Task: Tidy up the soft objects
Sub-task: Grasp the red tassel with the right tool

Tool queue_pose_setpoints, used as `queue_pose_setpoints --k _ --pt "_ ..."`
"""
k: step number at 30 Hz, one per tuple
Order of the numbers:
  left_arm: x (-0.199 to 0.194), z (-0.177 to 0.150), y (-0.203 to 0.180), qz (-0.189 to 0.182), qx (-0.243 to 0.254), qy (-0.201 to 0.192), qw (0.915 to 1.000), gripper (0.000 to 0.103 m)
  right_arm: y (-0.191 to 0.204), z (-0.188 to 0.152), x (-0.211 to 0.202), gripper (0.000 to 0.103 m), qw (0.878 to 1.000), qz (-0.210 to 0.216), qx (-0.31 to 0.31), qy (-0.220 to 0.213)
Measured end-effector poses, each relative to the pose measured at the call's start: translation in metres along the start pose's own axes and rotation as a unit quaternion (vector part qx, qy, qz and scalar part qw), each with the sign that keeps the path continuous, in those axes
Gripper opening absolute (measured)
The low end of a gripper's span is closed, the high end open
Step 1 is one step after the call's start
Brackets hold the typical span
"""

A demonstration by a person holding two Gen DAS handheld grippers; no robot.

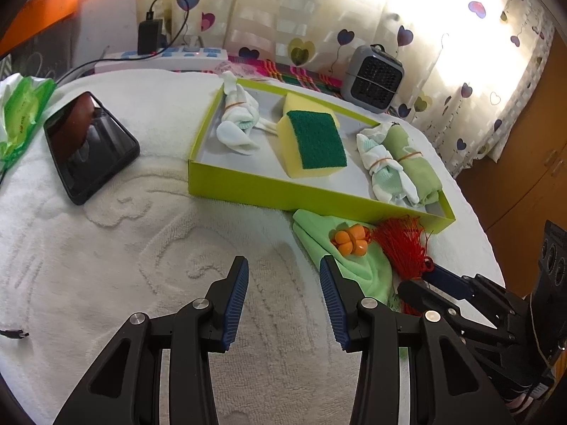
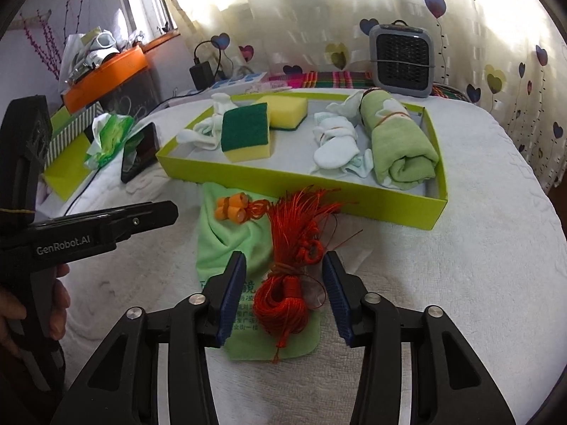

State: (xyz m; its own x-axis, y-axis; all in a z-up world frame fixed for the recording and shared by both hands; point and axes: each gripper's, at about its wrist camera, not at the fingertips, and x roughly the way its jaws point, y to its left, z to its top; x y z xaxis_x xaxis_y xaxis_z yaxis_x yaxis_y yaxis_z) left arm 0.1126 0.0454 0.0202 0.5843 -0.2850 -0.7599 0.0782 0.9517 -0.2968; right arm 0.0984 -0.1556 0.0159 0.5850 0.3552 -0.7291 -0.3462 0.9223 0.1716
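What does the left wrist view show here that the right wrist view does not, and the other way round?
Only the left wrist view: the left gripper open over bare white towel, and a loose cable plug at the left edge.

Only the right wrist view: the red tassel lying between the right gripper's open fingers, unpinched, and a hand holding the left gripper.

Both: the green tray with sponges, sock bundles and rolled green cloth; the flat green cloth; orange beads; phone.

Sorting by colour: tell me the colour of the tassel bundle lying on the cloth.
Red tassel bundle, clearest in the right wrist view.
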Motion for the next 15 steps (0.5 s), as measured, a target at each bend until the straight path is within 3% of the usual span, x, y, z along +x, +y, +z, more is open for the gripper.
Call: queue_pose_setpoints --k 5,15 --pt "0.002 -0.001 0.000 -0.006 0.001 0.002 1.0000 0.041 -0.004 -0.003 0.000 0.021 1.000 -0.006 0.002 0.001" --pt "0.002 0.000 -0.002 -0.012 0.003 0.004 0.9999 0.041 -0.021 -0.001 -0.017 0.017 0.998 0.008 0.050 -0.028"
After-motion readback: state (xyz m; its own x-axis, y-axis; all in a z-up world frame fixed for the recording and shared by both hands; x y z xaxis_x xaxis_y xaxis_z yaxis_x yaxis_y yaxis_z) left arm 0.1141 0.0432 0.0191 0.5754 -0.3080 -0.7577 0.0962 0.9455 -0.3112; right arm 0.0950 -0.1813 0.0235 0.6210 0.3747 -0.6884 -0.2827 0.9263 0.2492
